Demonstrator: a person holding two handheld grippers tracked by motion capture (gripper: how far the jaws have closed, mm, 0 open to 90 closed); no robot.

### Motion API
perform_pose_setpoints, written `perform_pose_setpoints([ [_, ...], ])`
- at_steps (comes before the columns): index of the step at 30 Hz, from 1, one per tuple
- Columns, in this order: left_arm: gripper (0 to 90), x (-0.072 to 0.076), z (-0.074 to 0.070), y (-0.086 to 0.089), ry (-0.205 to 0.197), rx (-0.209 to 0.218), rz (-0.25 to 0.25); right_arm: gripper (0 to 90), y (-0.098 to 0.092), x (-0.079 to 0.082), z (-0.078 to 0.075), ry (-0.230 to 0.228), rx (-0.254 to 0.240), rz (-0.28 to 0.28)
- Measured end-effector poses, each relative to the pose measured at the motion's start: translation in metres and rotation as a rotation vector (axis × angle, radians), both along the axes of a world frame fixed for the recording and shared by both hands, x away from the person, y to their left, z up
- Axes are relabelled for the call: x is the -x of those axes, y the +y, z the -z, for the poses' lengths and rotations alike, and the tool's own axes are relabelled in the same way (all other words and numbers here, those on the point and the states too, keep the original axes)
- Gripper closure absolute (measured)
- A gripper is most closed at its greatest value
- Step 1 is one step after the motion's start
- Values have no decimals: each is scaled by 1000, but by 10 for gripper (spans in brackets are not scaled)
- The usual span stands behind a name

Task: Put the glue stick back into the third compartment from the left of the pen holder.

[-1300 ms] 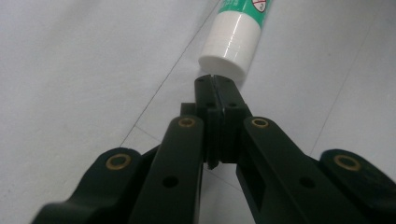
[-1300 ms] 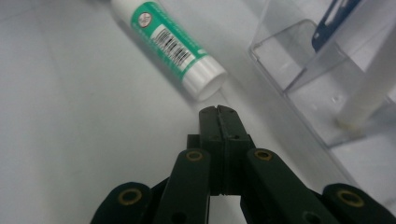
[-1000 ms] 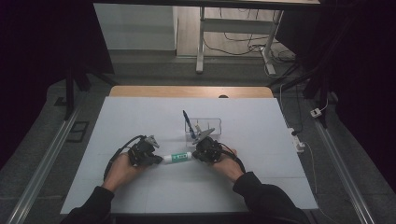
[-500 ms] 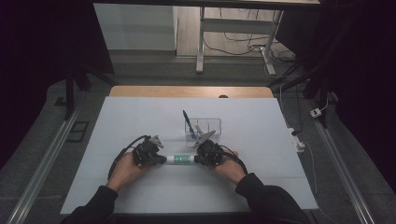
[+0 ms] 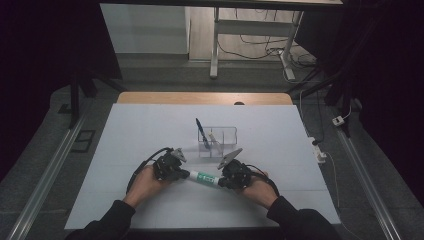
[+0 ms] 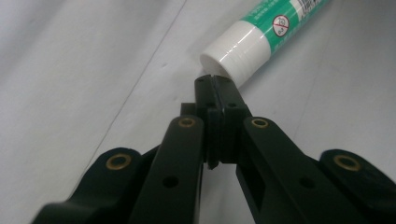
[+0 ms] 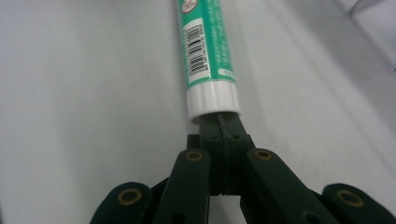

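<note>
A green-and-white tube (image 5: 204,177) lies crosswise between my two grippers, low over the white table (image 5: 140,130). My left gripper (image 5: 185,174) is shut, and its closed tips (image 6: 215,83) butt against the tube's white cap (image 6: 233,49). From the other side my right gripper (image 5: 221,181) is also shut. Its closed tips (image 7: 223,122) meet the white end of the tube (image 7: 205,51), which bears a barcode. Nothing sits between either pair of jaws. Whether the tube rests on the table or is pinched just above it, I cannot tell.
A clear plastic holder (image 5: 217,141) stands just behind the grippers, with a dark pen (image 5: 200,131) leaning out of it and a pale item inside. A wooden strip (image 5: 200,98) runs along the table's far edge. White surface extends left and right of the hands.
Both hands and the tube between them have shifted to the right and slightly toward the person. Both grippers stay shut against the tube's ends.
</note>
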State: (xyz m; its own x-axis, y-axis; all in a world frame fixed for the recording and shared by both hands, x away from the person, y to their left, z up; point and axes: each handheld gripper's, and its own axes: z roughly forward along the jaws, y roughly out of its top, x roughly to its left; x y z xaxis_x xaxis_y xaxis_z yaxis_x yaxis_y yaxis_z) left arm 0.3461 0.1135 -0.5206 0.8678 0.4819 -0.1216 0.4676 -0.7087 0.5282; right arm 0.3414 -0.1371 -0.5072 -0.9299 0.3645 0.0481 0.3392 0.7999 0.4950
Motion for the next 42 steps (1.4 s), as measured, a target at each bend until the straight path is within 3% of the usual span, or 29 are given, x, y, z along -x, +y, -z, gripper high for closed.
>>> perform_pose_setpoints([
  [14, 887, 5, 0, -24, -5, 18, 59, 897, -22, 21, -1, 31, 36, -4],
  [22, 886, 3, 0, -25, -12, 30, 50, 895, -24, 26, -2, 32, 42, 16],
  [29, 877, 3, -4, -16, -33, 35, 16, 824, -30, 28, -8, 21, 33, 42],
  [36, 779, 8, -17, 0, -65, 64, -24, 762, -39, 29, -19, -2, -11, 73],
  [42, 617, 18, -29, 17, -79, 82, -55, 623, -39, 26, -29, -24, -42, 107],
])
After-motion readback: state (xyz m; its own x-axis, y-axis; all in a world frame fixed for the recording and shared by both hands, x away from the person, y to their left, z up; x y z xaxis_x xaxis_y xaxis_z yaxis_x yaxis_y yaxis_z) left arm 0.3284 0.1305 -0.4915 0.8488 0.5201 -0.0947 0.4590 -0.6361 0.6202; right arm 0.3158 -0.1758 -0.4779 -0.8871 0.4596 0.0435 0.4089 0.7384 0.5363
